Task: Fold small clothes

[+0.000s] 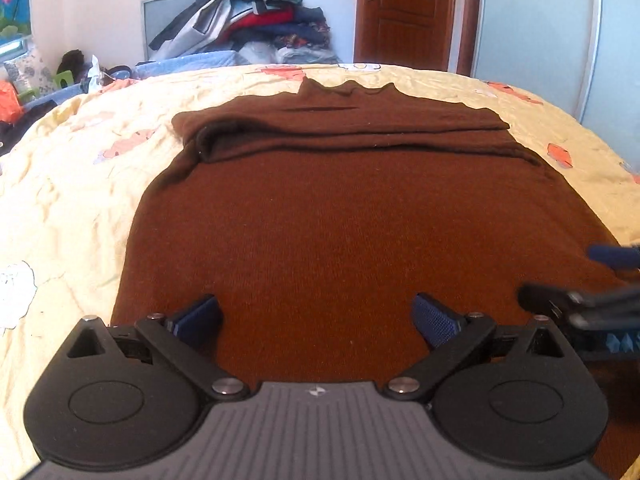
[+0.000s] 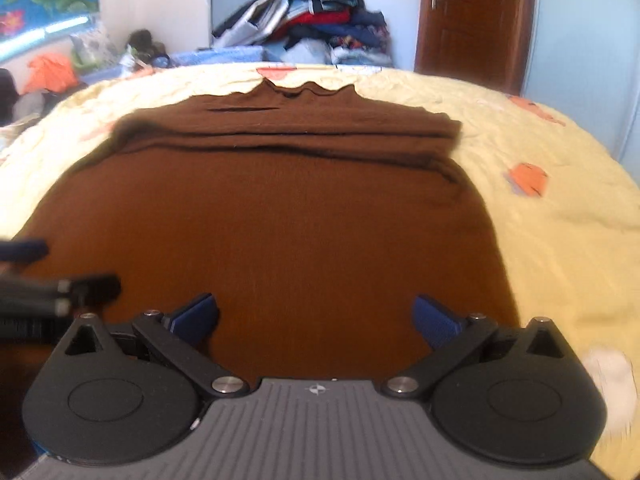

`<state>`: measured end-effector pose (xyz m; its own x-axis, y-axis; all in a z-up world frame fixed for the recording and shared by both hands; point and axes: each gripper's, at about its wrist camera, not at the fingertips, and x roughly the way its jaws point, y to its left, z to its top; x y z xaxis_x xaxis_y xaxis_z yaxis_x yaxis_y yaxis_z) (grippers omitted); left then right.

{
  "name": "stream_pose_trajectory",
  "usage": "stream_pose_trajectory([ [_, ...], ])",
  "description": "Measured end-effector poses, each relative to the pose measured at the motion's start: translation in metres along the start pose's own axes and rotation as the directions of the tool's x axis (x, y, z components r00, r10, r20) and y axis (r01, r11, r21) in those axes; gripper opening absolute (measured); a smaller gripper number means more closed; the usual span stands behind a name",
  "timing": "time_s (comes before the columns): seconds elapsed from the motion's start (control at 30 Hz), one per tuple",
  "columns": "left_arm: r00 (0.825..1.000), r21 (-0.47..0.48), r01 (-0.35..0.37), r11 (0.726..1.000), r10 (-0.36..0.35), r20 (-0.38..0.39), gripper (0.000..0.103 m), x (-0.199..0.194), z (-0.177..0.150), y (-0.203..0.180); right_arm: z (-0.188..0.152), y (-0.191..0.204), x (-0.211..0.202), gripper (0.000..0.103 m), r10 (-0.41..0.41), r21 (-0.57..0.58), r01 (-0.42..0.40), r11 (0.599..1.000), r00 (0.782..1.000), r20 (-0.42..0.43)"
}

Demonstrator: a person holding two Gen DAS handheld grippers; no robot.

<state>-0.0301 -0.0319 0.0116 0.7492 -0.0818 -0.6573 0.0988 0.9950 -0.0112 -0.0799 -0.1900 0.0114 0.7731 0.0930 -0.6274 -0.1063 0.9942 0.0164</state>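
sweater [image 1: 352, 216] flat on bed [image 1: 72, 184] | sleeves folded across its far part | clothes pile [image 1: 256, 12] behind bed | door [image 1: 404, 12] right of pile

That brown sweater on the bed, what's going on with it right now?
A person is folding the brown sweater on the yellow bedspread, with a gripper in each hand. Its sleeves are already folded across the chest, near the collar. The left gripper and the right gripper both hover side by side over the sweater's near end, jaws wide open and nothing between them. Neither is holding the fabric at this moment.
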Motion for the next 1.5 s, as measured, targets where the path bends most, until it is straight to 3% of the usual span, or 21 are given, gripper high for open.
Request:
stream_pose_trajectory([
  [1.5,1.0,0.005,-0.008,1.0,0.008,0.001,0.103,0.002,0.0,-0.002,-0.001,-0.014,0.003,0.103,-0.003,0.003,0.003,1.0,1.0,0.007],
])
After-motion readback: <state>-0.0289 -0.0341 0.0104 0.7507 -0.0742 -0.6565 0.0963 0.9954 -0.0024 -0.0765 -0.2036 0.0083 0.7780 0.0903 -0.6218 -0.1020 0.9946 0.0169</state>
